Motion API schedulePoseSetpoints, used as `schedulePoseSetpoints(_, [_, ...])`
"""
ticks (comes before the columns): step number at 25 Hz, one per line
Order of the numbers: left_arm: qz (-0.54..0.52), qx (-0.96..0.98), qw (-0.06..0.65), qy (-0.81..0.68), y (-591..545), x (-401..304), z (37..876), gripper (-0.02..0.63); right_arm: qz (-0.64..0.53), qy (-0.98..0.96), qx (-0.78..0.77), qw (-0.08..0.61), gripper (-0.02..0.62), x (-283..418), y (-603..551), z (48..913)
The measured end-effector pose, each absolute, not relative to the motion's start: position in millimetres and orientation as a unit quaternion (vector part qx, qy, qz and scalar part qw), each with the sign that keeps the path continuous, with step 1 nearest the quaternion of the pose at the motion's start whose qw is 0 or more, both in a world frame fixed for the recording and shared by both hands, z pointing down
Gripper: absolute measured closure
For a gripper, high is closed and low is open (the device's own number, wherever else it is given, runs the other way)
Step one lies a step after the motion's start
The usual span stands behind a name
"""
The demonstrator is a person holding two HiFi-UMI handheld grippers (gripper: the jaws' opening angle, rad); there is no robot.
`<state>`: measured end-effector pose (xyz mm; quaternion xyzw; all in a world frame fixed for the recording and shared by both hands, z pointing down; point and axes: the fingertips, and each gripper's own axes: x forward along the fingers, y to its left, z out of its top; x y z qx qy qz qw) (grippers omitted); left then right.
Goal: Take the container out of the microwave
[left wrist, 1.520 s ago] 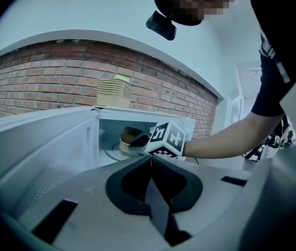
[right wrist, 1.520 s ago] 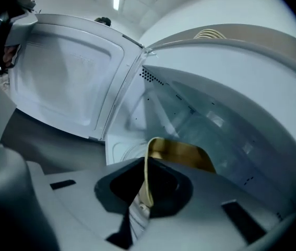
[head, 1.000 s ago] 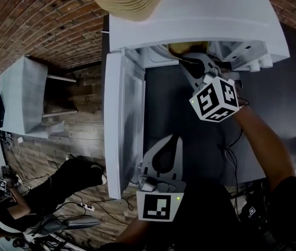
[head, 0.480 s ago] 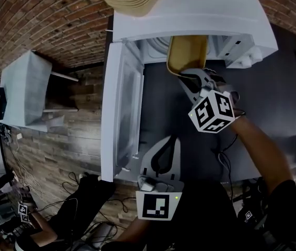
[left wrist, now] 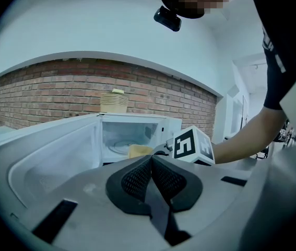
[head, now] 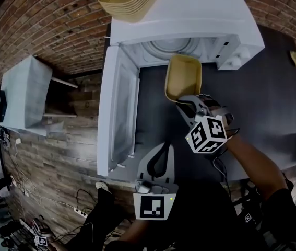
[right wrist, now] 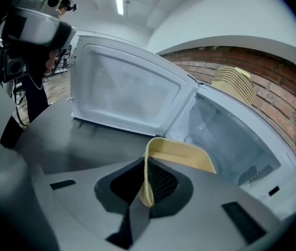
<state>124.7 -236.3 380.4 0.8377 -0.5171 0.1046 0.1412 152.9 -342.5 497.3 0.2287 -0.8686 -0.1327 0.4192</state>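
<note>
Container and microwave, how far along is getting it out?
Done: the door stands open and the yellow container is just outside the microwave, over the dark table. In hand: the right claw pinches its rim. Left: set it down and let go. The left claw is shut, empty.

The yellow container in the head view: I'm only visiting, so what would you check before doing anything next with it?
1. Grip: right tool shut on the near rim of the yellow container: ok.
2. Container out of the microwave: mostly in front of the opening; whether its far edge is fully clear: cannot tell.
3. Path: microwave door swung wide, off to the side: ok.
4. Left tool shut, empty, apart from the container: ok.
5. Set-down spot: bare dark counter in front of the microwave: ok.
</note>
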Motion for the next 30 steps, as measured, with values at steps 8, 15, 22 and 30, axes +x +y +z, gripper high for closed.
schedulePoseSetpoints(8, [0.093, 0.833, 0.145, -0.526, -235, 126, 377, 0.597, -0.097, -0.87, 0.193, 0.442, 0.522, 161, -287, 529])
schedulePoseSetpoints(15, [0.105, 0.831, 0.139, -0.528, -235, 123, 380, 0.597, -0.088, -0.865, 0.166, 0.465, 0.522, 168, -253, 549])
schedulePoseSetpoints(22, [0.115, 0.827, 0.14, -0.531, -233, 122, 381, 0.597, -0.088, -0.869, 0.166, 0.458, 0.52, 172, -240, 558])
schedulePoseSetpoints(30, [0.112, 0.834, 0.125, -0.525, -230, 132, 378, 0.597, -0.08, -0.88, 0.168, 0.436, 0.504, 183, -228, 552])
